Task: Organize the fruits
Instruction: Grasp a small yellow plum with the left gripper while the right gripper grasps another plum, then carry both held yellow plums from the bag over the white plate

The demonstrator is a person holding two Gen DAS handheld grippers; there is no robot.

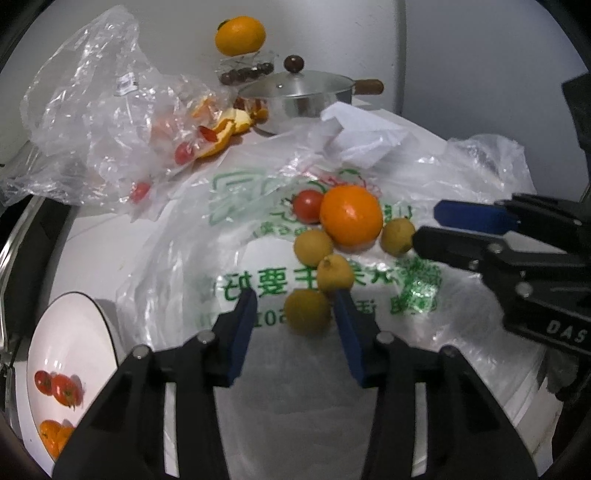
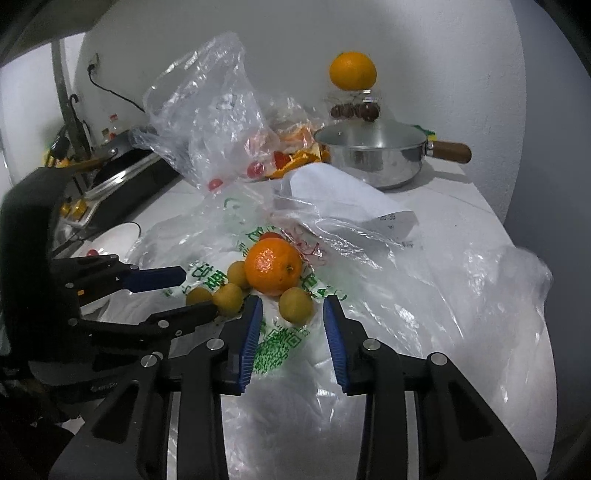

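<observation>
An orange (image 1: 350, 215), a red tomato (image 1: 307, 205) and several small yellow fruits lie on a printed plastic bag (image 1: 258, 273). My left gripper (image 1: 295, 306) is open, its blue pads on either side of the nearest yellow fruit (image 1: 307, 312). My right gripper (image 2: 293, 306) is open, just short of another yellow fruit (image 2: 295, 305), with the orange (image 2: 273, 266) behind it. The right gripper shows in the left wrist view (image 1: 428, 225) next to that fruit (image 1: 397, 236). A white plate (image 1: 74, 354) at lower left holds tomatoes (image 1: 59, 386) and orange pieces (image 1: 55, 437).
A clear bag (image 1: 99, 122) with tomatoes and orange peel lies at back left. A steel pot (image 1: 306, 96) with lid and wooden handle stands at the back. Behind it an orange (image 1: 240, 35) sits on a clear box. A white paper (image 1: 362, 136) lies on the bag.
</observation>
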